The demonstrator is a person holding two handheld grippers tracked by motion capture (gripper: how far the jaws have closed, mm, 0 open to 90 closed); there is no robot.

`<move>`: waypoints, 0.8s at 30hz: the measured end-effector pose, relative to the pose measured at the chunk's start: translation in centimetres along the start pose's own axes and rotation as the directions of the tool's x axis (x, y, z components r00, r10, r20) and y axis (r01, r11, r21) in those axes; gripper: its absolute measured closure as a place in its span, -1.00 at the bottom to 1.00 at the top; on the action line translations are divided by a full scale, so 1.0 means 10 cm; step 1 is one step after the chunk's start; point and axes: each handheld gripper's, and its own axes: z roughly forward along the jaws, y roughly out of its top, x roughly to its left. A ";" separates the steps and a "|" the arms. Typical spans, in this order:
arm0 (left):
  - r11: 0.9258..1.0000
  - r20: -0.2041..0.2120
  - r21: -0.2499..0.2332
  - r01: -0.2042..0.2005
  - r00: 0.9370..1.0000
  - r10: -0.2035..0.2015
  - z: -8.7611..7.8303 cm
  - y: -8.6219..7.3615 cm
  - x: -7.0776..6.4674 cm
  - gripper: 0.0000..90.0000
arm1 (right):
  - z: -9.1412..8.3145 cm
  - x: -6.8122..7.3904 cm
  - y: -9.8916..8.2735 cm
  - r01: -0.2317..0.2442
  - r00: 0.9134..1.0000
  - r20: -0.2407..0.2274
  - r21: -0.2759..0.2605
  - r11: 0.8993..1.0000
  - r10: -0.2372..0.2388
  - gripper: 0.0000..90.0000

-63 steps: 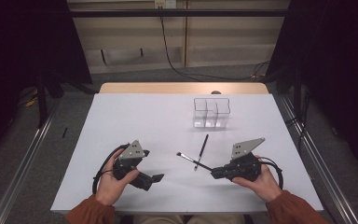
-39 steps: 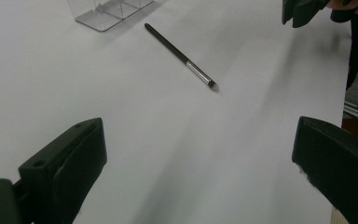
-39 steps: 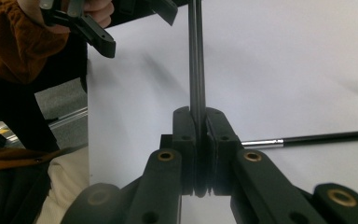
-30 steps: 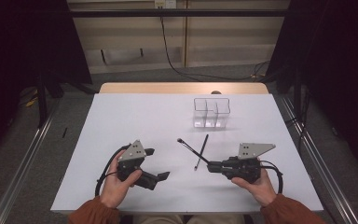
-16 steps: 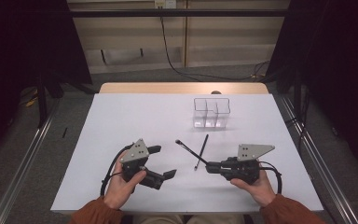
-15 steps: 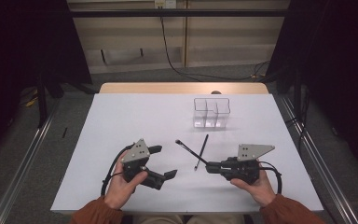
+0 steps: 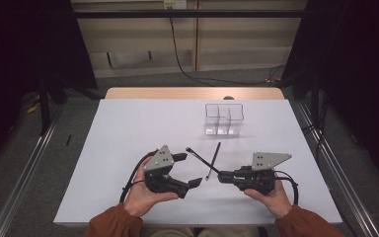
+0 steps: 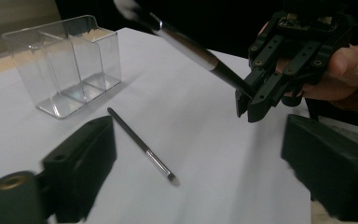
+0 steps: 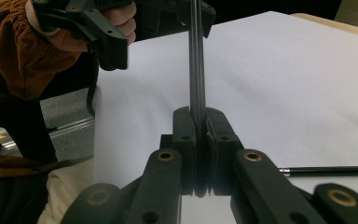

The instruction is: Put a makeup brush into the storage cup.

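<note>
Right gripper view: right gripper (image 9: 199, 121) clamped on raised brush (image 9: 196, 56); left gripper (image 7: 187, 170) wide, empty.

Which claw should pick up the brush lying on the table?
Left. The left claw is open and empty near the lying brush; the right claw is shut on another brush.

Your held brush (image 8: 191, 46) blurs at its bristle tip and runs off the left gripper view's top edge; its handle end hides inside the right gripper (image 8: 256, 100).
</note>
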 end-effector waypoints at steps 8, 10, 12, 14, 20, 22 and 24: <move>0.999 -0.004 -0.039 -0.011 1.000 0.011 0.09 0.10 -0.06 -0.46 | 0.00 0.00 0.00 0.003 1.000 0.001 -0.002 1.000 -0.003 0.87; 0.999 -0.009 -0.053 -0.004 1.000 0.003 0.11 0.11 -0.08 -0.40 | 0.00 0.00 0.00 0.004 1.000 0.001 -0.003 1.000 -0.004 0.87; 0.998 -0.001 -0.059 0.001 1.000 -0.001 0.13 0.12 -0.08 -0.30 | 0.00 0.00 0.00 0.005 1.000 0.000 -0.003 1.000 -0.005 0.87; 0.998 0.002 -0.066 0.014 1.000 -0.013 0.13 0.13 -0.07 -0.21 | 0.00 -0.01 -0.01 0.003 1.000 -0.001 -0.004 1.000 -0.003 0.87; 0.997 -0.004 -0.067 0.032 0.999 -0.032 0.12 0.13 -0.04 0.02 | 0.01 -0.01 -0.01 0.005 1.000 0.000 -0.003 1.000 -0.005 0.87; 0.997 0.002 -0.064 0.033 0.999 -0.033 0.12 0.13 -0.04 0.08 | 0.01 -0.01 -0.02 0.005 1.000 0.000 -0.001 1.000 -0.005 0.87; 0.998 0.011 -0.057 0.040 0.999 -0.039 0.12 0.12 -0.04 0.14 | 0.01 -0.01 -0.02 0.006 1.000 0.002 0.000 1.000 -0.006 0.87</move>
